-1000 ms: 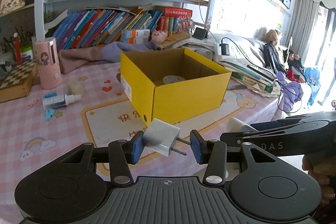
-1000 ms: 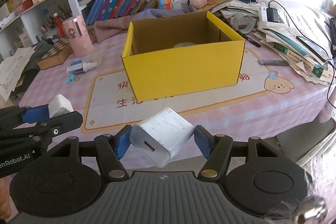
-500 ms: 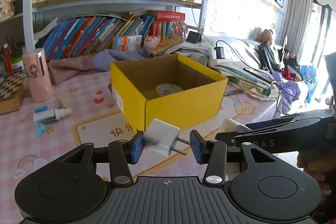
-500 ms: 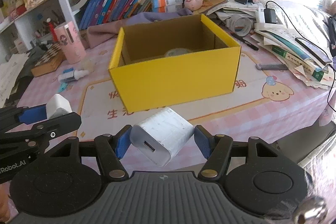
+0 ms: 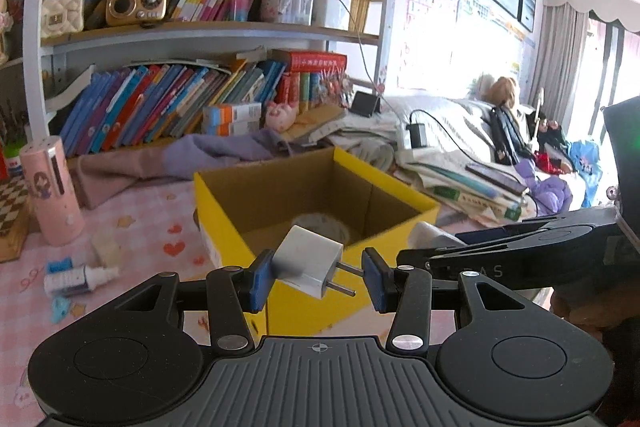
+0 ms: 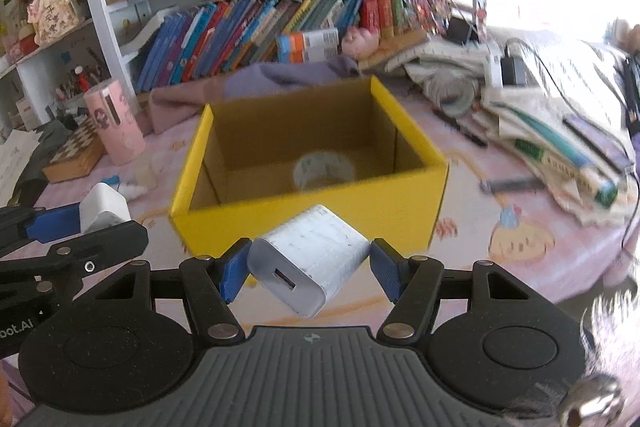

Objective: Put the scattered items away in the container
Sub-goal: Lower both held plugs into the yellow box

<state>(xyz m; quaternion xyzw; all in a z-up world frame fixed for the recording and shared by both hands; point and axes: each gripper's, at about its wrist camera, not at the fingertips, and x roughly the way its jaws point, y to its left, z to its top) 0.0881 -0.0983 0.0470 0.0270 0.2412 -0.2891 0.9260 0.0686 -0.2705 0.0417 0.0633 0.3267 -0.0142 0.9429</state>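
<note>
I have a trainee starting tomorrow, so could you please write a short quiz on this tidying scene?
1. True or false: the yellow box is empty.
2. What does the left gripper hold?
A. a small white plug with two prongs
B. a dropper bottle
C. nothing
3. Fill in: the right gripper holds a white charger whose USB ____ faces the camera.

Key
1. False: a tape roll lies on the box floor.
2. A, the small white plug.
3. port
</note>
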